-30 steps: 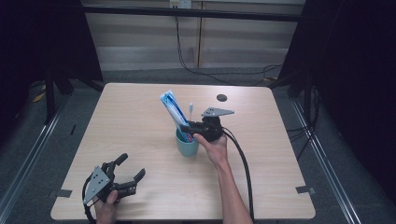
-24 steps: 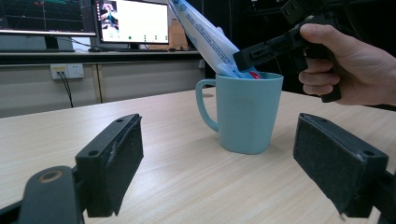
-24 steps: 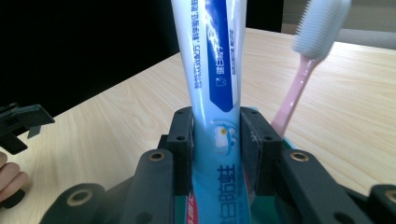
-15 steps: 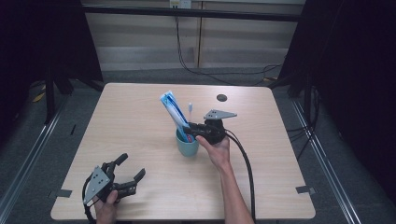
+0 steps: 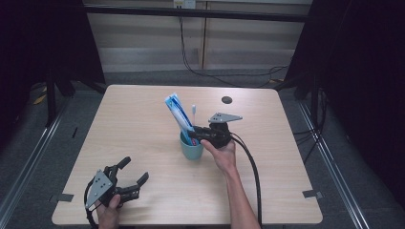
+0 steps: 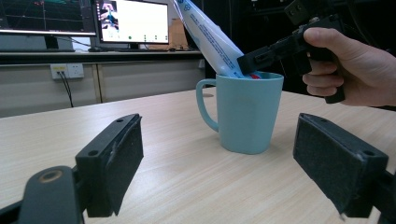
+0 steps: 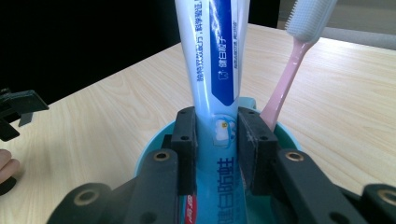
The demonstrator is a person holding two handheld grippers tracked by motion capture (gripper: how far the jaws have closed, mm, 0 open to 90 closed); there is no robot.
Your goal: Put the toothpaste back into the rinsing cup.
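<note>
Here the wooden table (image 5: 143, 124) bears a mug (image 5: 191, 149); right tongs (image 7: 217, 135) clench toothpaste (image 7: 210, 51), left tongs (image 6: 233, 172) gape.

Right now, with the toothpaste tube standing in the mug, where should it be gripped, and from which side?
Grip the toothpaste tube low on its flat body, just above the mug rim, pads on its two broad faces, coming in over the rim from the person's side. The right gripper already sits there, jaws against both faces. The toothbrush leans on the tube's far side, so that approach probably avoids it.
</note>
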